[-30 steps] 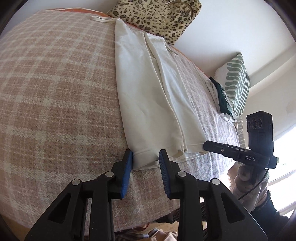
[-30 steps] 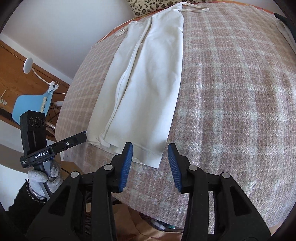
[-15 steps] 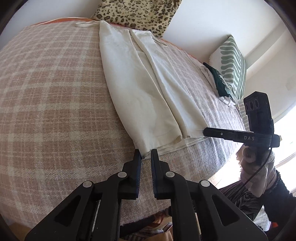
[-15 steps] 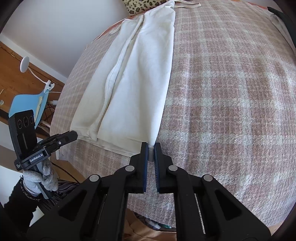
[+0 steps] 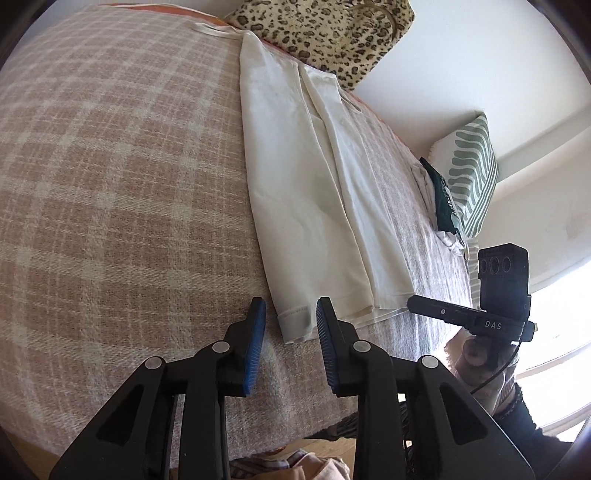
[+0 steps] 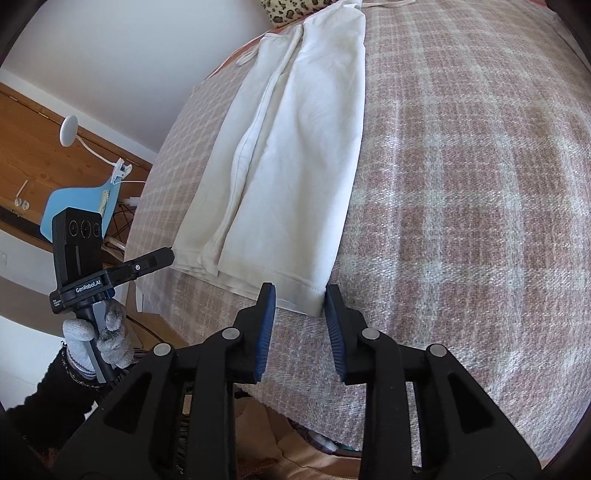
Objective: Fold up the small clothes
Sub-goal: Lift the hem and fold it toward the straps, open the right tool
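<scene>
Both tools stand wide open and empty at the near hem of a pair of cream trousers [image 5: 303,206] laid lengthwise on a bed with a pink plaid blanket [image 5: 110,184]. Seen from the left wrist, the left tool [image 5: 290,314] straddles the hem's left corner, cloth lying between the blue pads but not pinched. Seen from the right wrist, the right tool [image 6: 300,300] frames the hem's right corner in the same way.

The trousers are already folded leg over leg, waistband at the far end near a leopard-print bag [image 5: 325,33]; a green striped pillow [image 5: 472,177] and some dark folded clothes [image 5: 441,199] sit well off to the right.

The step in hand looks like gripping both hem corners to carry them toward the waistband. Doing it well likely means pushing each tool forward until every stacked layer sits between the pads, then closing both together, since a shallow bite could catch only the top layer and let the lower leg slide out. Keeping the pads low against the blanket without snagging its weave should help, as should lifting both corners level so the fold lands square.
</scene>
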Available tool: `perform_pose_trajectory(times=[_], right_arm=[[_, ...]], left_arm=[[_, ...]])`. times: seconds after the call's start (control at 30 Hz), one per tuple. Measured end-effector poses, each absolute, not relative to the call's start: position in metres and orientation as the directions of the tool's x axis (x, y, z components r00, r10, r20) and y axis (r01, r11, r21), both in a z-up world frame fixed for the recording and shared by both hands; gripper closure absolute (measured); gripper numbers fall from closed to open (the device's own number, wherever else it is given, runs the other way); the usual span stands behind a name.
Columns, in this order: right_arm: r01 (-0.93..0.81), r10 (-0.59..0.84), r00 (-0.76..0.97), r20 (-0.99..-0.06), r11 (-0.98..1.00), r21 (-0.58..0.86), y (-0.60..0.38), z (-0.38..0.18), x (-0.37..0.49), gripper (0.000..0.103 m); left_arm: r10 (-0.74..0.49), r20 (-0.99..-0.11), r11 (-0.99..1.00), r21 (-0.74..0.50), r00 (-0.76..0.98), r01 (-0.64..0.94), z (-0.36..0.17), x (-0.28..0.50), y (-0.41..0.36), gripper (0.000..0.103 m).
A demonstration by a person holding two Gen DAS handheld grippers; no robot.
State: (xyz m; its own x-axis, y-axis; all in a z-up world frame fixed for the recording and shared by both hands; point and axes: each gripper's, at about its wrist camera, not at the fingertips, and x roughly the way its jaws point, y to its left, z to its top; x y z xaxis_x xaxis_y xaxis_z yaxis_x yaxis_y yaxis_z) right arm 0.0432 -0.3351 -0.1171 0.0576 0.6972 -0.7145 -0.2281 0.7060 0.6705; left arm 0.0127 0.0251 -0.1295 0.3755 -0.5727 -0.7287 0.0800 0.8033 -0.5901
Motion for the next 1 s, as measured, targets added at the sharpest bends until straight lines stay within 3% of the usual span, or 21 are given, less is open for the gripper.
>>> perform_pose_trajectory(times=[0.07, 0.17, 0.27, 0.33, 0.6, 0.83, 1.0], right_arm=[[-0.210, 0.714, 0.052, -0.699, 0.692, 0.691, -0.339, -0.119, 0.046, 0.074], [-0.214, 0.717, 0.054, -0.695, 0.688, 0.693, -0.337, -0.120, 0.046, 0.076], [-0.215, 0.703, 0.058, -0.709, 0.703, 0.679, -0.337, -0.121, 0.046, 0.092], [-0.188, 0.732, 0.054, -0.680, 0.676, 0.713, -0.342, -0.124, 0.047, 0.094], [-0.149, 0.815, 0.106, -0.569, 0.579, 0.802, -0.353, -0.107, 0.061, 0.096], [-0.163, 0.827, 0.160, -0.539, 0.561, 0.812, -0.351, -0.088, 0.089, 0.096], [-0.123, 0.826, 0.166, -0.539, 0.560, 0.819, -0.347, -0.094, 0.114, 0.096]], left_arm=[[-0.565, -0.736, 0.814, -0.571, 0.373, 0.105, -0.130, 0.015, 0.019, 0.081], [-0.554, -0.740, 0.826, -0.545, 0.380, 0.144, -0.128, 0.016, 0.011, 0.095], [-0.574, -0.720, 0.810, -0.568, 0.390, 0.145, -0.125, 0.016, 0.013, 0.097], [-0.591, -0.700, 0.795, -0.590, 0.401, 0.141, -0.121, 0.017, 0.017, 0.098], [-0.650, -0.633, 0.734, -0.666, 0.421, 0.132, -0.106, 0.032, 0.021, 0.098], [-0.639, -0.597, 0.727, -0.674, 0.485, 0.127, -0.086, 0.060, 0.033, 0.098], [-0.596, -0.621, 0.763, -0.636, 0.510, 0.118, -0.083, 0.085, 0.033, 0.098]])
